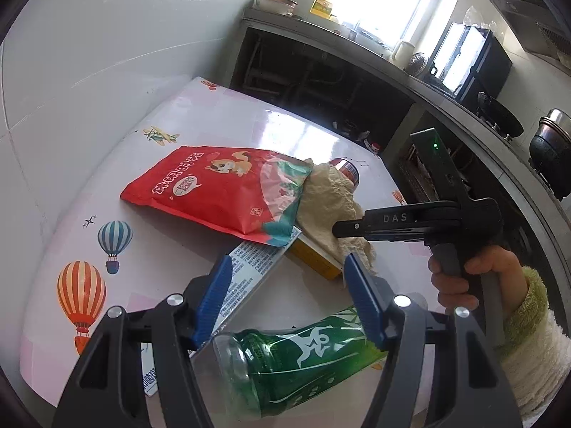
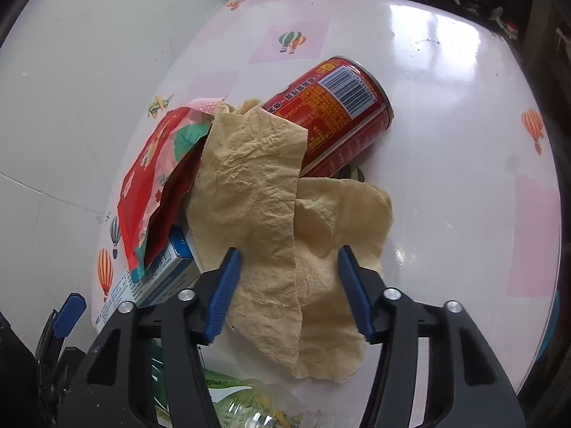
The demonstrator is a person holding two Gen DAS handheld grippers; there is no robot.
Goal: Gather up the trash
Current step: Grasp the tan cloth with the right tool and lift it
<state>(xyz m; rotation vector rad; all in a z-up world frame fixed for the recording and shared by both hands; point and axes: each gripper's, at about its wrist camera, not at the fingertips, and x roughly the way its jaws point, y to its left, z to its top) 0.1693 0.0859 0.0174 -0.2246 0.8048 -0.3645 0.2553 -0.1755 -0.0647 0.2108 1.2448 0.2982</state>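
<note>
- Two blue fingers of the right gripper (image 2: pixel 289 290) stand apart, one on each side of the tissue (image 2: pixel 282 214); they do not press it.
- Beige and crumpled, the tissue lies mid-table, partly over a red can (image 2: pixel 342 114).
- The left gripper (image 1: pixel 289 299) is open above a green bottle (image 1: pixel 299 363).

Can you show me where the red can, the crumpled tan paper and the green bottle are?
red can (image 2: pixel 332 114), right wrist view, on its printed side.
tan paper (image 2: pixel 257 192), right wrist view, on its creased middle.
green bottle (image 1: pixel 303 360), left wrist view, on its green label.
</note>
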